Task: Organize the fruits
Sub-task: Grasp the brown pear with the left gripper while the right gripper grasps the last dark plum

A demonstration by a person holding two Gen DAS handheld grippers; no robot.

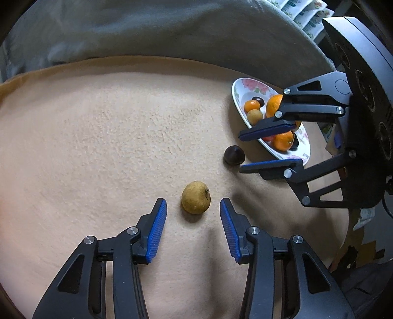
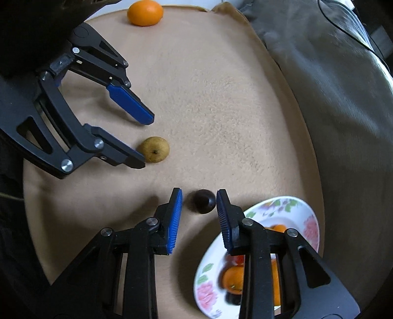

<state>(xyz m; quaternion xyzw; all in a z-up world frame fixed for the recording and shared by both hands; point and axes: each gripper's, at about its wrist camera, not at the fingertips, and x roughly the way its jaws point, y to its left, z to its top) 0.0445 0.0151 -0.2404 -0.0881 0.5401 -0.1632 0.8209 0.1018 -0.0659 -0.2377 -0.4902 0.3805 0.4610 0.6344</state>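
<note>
A yellow-brown round fruit point(image 1: 196, 197) lies on the tan blanket, just ahead of and between the open fingers of my left gripper point(image 1: 193, 205); it also shows in the right wrist view point(image 2: 154, 149). A dark purple fruit point(image 2: 203, 201) lies between the open fingers of my right gripper point(image 2: 199, 196), untouched; it also shows in the left wrist view point(image 1: 234, 154). A floral plate point(image 1: 239, 86) holds oranges and other small fruits; it also shows at lower right in the right wrist view point(image 2: 310, 222). A loose orange point(image 2: 145, 12) lies at the blanket's far edge.
The tan blanket point(image 1: 98, 137) covers the work surface. A grey cloth point(image 1: 147, 32) lies beyond it and along its right side in the right wrist view point(image 2: 343, 98). Printed packages point(image 1: 304, 12) stand at the far right.
</note>
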